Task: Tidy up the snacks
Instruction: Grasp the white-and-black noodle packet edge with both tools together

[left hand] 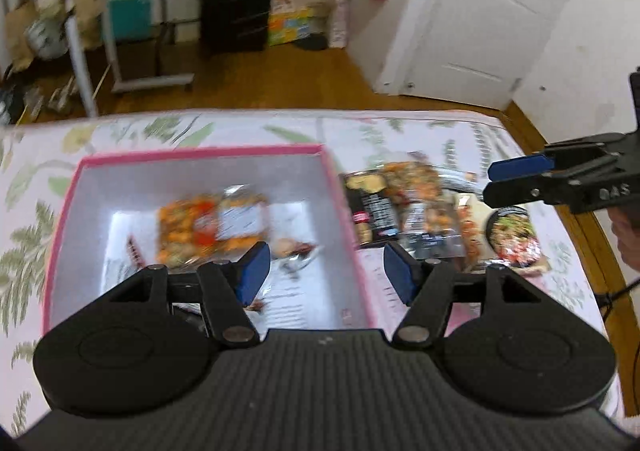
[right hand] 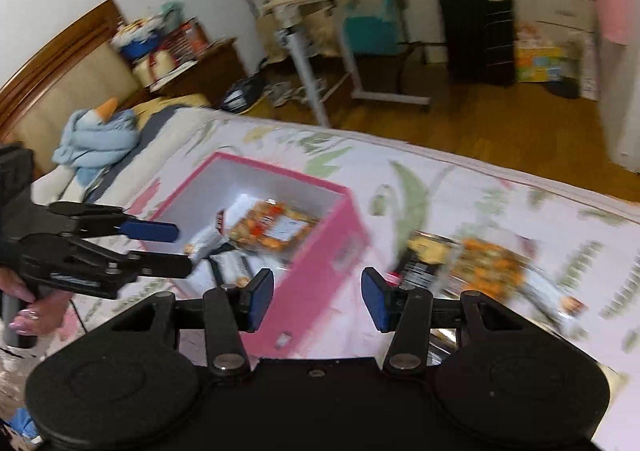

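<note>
A pink box [left hand: 200,219] sits on the bed [left hand: 40,171] with a few snack packets already lying in it, among them an orange packet [left hand: 212,229]. The rest, a loose pile of packets [left hand: 416,207], lies on the bed just beside the box's right wall. The step in hand looks like fetching the next packet from that pile.

To do it well, the nearer gripper should come down over one packet at the top or edge of the pile, close on a flat, crimped edge rather than the puffy middle, and lift it clear so the neighbours do not drag along. It should then carry the packet over the pink rim and lay it flat beside those already inside.

The left gripper [left hand: 326,269] hangs above the box's right wall, its jaws wide apart and holding nothing. The right gripper [right hand: 318,301] hovers between box and pile, likewise wide apart, holding and touching nothing.
</note>
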`<move>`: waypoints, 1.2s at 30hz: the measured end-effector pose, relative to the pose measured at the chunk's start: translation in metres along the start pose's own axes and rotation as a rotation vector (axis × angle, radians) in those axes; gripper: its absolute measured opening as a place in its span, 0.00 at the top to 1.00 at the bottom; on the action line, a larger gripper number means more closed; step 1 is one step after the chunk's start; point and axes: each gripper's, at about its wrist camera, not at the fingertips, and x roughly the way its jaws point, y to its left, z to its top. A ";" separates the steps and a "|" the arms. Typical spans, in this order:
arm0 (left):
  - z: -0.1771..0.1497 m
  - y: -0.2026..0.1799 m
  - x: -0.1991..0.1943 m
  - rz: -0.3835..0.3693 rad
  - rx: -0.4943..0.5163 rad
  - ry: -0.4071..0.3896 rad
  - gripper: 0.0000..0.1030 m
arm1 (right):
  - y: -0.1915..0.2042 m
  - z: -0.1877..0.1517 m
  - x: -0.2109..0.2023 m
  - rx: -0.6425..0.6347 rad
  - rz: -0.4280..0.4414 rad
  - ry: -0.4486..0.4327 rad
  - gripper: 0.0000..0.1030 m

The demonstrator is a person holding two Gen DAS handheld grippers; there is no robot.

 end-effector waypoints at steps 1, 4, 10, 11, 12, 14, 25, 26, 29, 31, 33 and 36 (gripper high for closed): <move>0.001 -0.010 0.000 -0.003 0.021 -0.004 0.40 | -0.006 -0.006 -0.008 0.006 -0.018 -0.008 0.47; 0.003 -0.037 0.005 -0.029 0.062 -0.016 0.40 | -0.020 -0.023 -0.022 0.028 -0.066 -0.028 0.47; 0.001 -0.076 0.037 -0.102 0.070 0.025 0.41 | -0.056 -0.056 -0.035 0.131 -0.132 -0.046 0.47; 0.000 -0.084 0.045 -0.119 0.074 0.035 0.41 | -0.063 -0.062 -0.035 0.149 -0.147 -0.040 0.47; -0.001 -0.090 0.051 -0.128 0.078 0.044 0.41 | -0.069 -0.068 -0.035 0.162 -0.166 -0.033 0.47; -0.003 -0.105 0.068 -0.157 0.088 0.065 0.43 | -0.083 -0.081 -0.037 0.189 -0.210 -0.013 0.47; -0.007 -0.165 0.186 -0.272 0.039 0.215 0.51 | -0.166 -0.130 -0.031 0.386 -0.342 0.008 0.38; -0.009 -0.169 0.194 -0.266 0.034 0.216 0.51 | -0.171 -0.132 -0.027 0.400 -0.340 0.013 0.38; -0.011 -0.176 0.216 -0.243 0.011 0.228 0.50 | -0.187 -0.141 -0.017 0.435 -0.325 0.032 0.37; -0.013 -0.179 0.227 -0.226 0.004 0.238 0.47 | -0.194 -0.146 -0.013 0.454 -0.310 0.038 0.37; -0.015 -0.182 0.235 -0.213 0.013 0.244 0.47 | -0.203 -0.150 -0.009 0.492 -0.280 0.041 0.37; -0.019 -0.184 0.245 -0.256 -0.014 0.277 0.45 | -0.216 -0.157 -0.005 0.565 -0.215 0.039 0.37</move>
